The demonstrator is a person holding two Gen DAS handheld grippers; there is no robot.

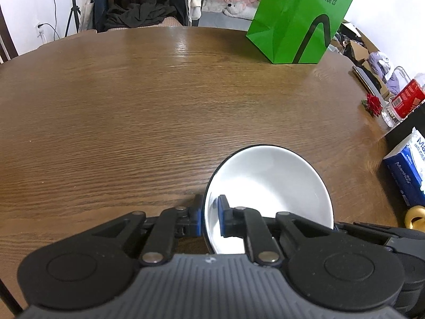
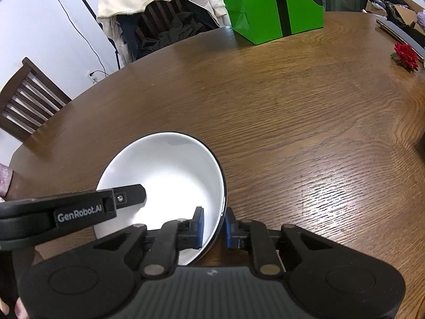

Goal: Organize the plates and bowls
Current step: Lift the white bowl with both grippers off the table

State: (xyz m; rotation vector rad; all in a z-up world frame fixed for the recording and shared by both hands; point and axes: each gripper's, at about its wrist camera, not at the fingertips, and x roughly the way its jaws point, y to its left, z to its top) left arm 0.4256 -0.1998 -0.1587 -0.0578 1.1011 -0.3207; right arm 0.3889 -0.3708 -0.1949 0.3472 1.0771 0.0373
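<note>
A white bowl [image 1: 268, 199] with a thin dark rim sits on the brown wooden table [image 1: 132, 119], near the table's near edge. The left tongs [image 1: 211, 219] pinch the bowl's left wall, one blue pad inside and one outside. The right tongs [image 2: 213, 226] pinch its right wall the same way. Beyond the bowl the tabletop lies bare up to a green paper bag [image 1: 300, 18] at the far edge. A red flower [image 2: 405, 55] and a tissue pack [image 1: 406, 170] crowd the right edge.
</note>
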